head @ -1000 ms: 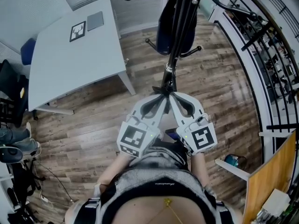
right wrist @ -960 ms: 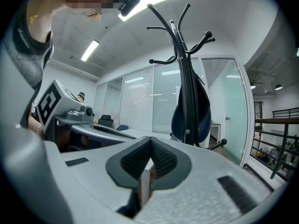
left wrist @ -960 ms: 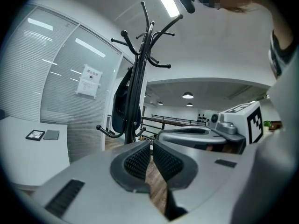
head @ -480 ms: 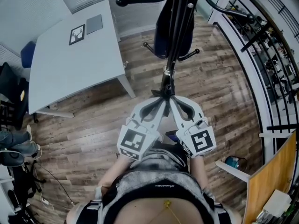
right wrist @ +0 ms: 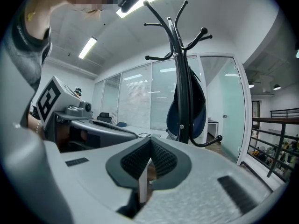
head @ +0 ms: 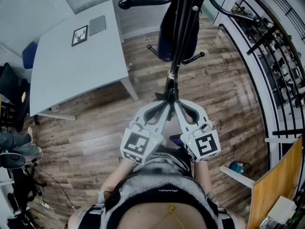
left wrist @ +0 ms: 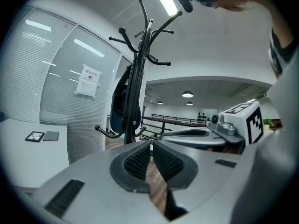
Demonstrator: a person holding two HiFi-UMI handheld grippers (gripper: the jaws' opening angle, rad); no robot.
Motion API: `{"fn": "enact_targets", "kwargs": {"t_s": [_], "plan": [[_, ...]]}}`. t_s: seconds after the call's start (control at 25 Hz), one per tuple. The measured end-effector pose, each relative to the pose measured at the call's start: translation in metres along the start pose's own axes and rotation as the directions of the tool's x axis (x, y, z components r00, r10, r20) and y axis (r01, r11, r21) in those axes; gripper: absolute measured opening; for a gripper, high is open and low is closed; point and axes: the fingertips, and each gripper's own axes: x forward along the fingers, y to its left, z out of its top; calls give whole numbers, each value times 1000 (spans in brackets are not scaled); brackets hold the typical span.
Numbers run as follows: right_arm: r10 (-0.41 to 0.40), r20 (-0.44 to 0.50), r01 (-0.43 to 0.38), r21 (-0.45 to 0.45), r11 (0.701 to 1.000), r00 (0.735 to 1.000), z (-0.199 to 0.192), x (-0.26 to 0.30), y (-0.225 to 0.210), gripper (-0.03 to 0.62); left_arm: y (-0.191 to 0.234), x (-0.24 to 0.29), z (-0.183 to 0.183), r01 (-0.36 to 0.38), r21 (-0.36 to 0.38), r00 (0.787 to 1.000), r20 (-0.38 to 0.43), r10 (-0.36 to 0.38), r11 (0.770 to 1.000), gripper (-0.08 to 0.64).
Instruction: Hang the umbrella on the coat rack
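Observation:
A dark blue folded umbrella (head: 164, 32) hangs on the black coat rack (head: 182, 42), beside its pole. It also shows in the left gripper view (left wrist: 120, 101) and the right gripper view (right wrist: 202, 108). My left gripper (head: 167, 99) and right gripper (head: 175, 99) sit side by side in front of the person, tips almost meeting just short of the rack's pole. Both are shut with nothing between the pads. The left gripper (left wrist: 151, 146) and the right gripper (right wrist: 150, 147) each look at the rack (left wrist: 136, 78) (right wrist: 180, 78) from close by, a little apart from it.
A white table (head: 62, 75) at the left carries a small framed picture (head: 79, 34) and a grey pad (head: 97, 22). A curved railing (head: 267, 66) runs along the right. A wooden board (head: 279, 178) stands at the lower right, and chairs and cables at the far left.

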Motion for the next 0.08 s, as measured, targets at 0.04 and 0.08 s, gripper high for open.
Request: {"fn": "enact_targets", "kwargs": {"t_s": [0.04,0.08], "plan": [[-1,1,1,-1,1000,1000,0,0,0,0,0,0,0,0,-1,1000,0,0,1000,18],[-2,1,2,-2,1000,1000,0,0,-1,0,0,0,1,1,-2,1000,0,-1,1000,18]]}}
